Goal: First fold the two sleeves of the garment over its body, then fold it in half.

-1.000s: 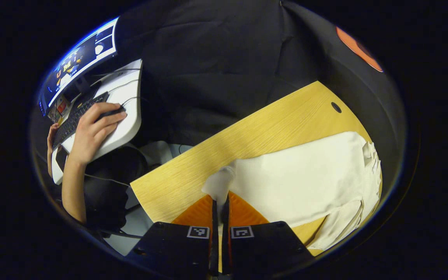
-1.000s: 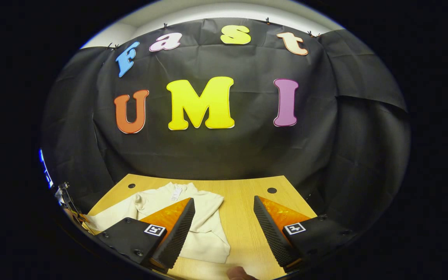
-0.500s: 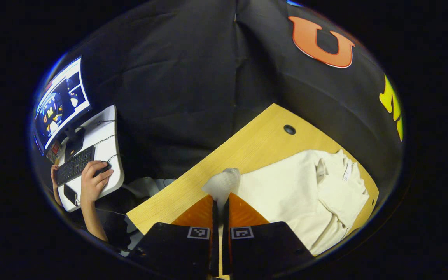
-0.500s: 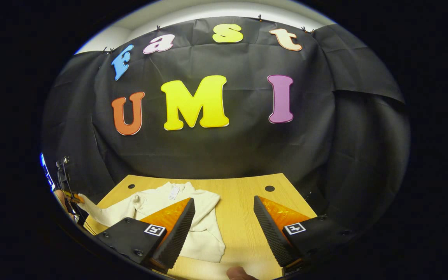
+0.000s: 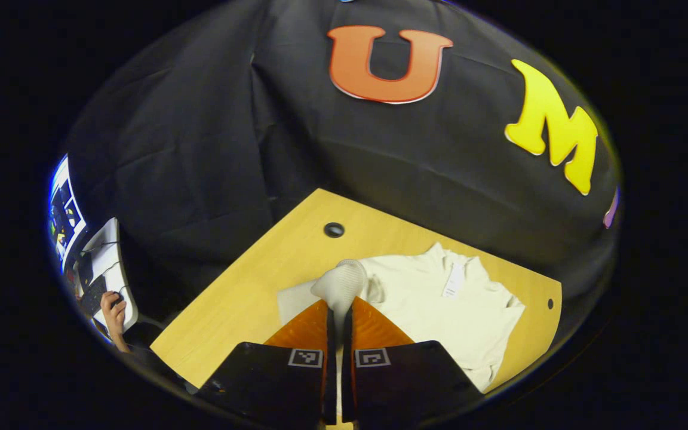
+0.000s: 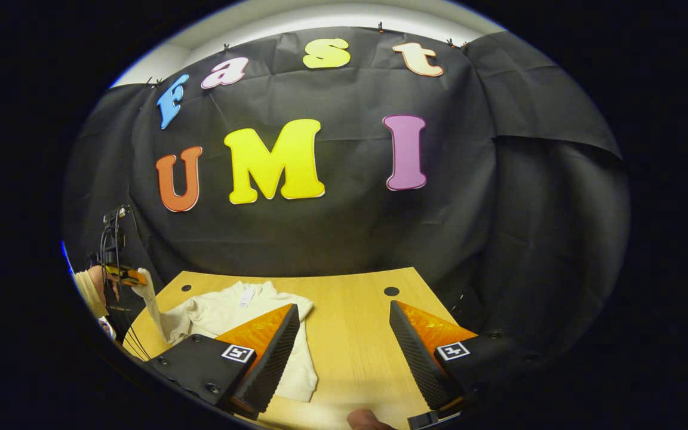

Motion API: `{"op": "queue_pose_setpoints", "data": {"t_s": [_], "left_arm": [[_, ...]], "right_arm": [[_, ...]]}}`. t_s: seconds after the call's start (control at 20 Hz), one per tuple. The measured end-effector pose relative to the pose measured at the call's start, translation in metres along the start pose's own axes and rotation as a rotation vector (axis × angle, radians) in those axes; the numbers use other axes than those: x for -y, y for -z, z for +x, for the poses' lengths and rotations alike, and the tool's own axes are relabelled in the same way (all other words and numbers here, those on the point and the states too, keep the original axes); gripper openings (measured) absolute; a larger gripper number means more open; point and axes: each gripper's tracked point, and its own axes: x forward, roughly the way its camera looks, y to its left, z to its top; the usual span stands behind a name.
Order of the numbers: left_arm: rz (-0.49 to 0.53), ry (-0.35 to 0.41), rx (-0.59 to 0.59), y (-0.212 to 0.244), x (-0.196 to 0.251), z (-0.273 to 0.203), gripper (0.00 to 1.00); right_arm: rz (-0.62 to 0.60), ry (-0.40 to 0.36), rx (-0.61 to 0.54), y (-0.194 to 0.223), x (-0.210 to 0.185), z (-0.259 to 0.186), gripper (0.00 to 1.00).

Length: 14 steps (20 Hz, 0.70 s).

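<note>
One sleeve (image 5: 341, 283) now lifted, one garment (image 5: 439, 304).

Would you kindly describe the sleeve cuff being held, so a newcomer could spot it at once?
Start at the wooden table and find the cream garment lying on it. At its near left edge, one sleeve rises off the table; its ribbed cuff is pinched in the left tool.

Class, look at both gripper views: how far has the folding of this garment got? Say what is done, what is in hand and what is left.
Done: one sleeve seems already folded in, since the garment shows a tidy edge on that side. In hand: the left gripper has its jaws shut on the other sleeve's cuff, lifted off the table. Left: laying that sleeve across the body, then folding in half. The right gripper hangs open above the table.
</note>
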Motion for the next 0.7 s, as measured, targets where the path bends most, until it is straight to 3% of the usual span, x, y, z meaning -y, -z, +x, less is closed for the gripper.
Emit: {"op": "queue_pose_setpoints", "data": {"t_s": [0.45,0.7], "left_arm": [[0.183,0.222,-0.011,0.013,0.215,0.032,0.06],[0.26,0.297,-0.028,0.044,0.318,0.036,0.06]], "right_arm": [[-0.039,0.022,0.013,-0.004,0.029,-0.006,0.94],[-0.051,0.041,0.041,-0.011,0.043,-0.014,0.94]]}}
